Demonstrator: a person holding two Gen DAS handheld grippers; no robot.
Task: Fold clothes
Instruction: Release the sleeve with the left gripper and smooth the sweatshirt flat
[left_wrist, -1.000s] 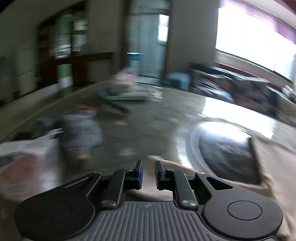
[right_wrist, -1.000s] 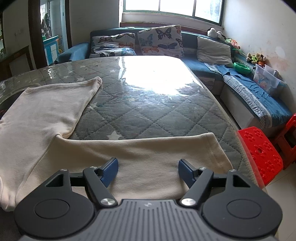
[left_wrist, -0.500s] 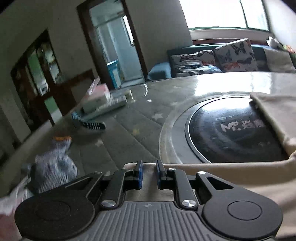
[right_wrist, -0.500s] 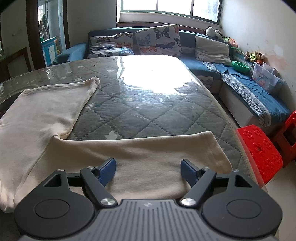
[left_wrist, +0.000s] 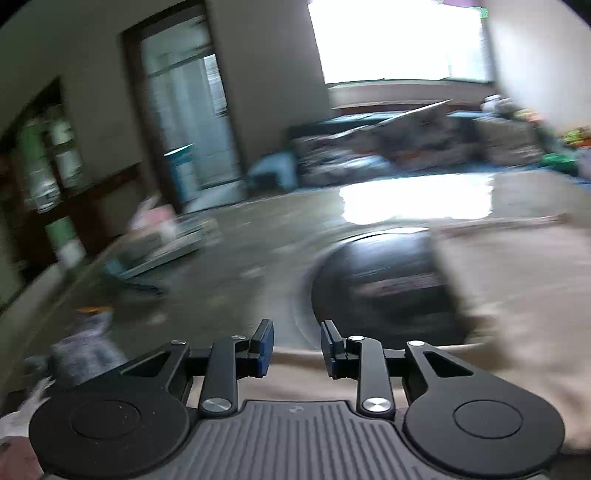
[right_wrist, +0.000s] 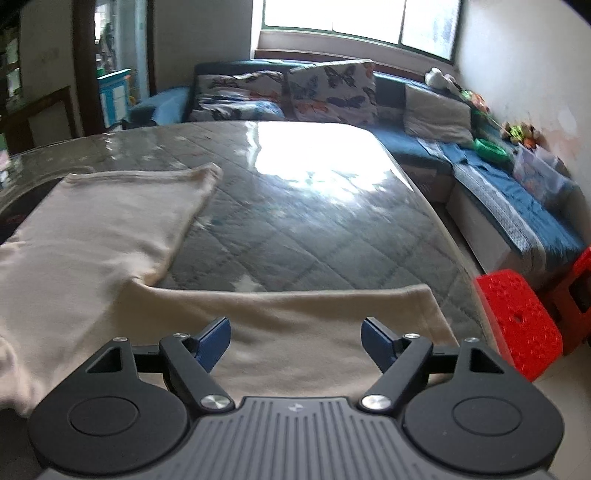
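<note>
A cream garment (right_wrist: 280, 325) lies spread on the glass-topped table (right_wrist: 317, 206), one part (right_wrist: 110, 218) stretching away at the left and one band across the near edge. My right gripper (right_wrist: 295, 338) is open and empty just above the near band. In the blurred left wrist view the same garment (left_wrist: 517, 295) lies at the right and under my left gripper (left_wrist: 296, 347), whose fingers stand apart with nothing between them.
A dark round turntable (left_wrist: 384, 291) sits in the table's middle. Boxes and a small bundle of clothes (left_wrist: 88, 347) lie at the table's left. A sofa with butterfly cushions (right_wrist: 325, 92) stands behind, and a red plastic stool (right_wrist: 517, 317) at the right.
My left gripper has opened and let go of the cream garment's edge, and its view has swung. My right gripper has stayed open and shifted slightly forward.
</note>
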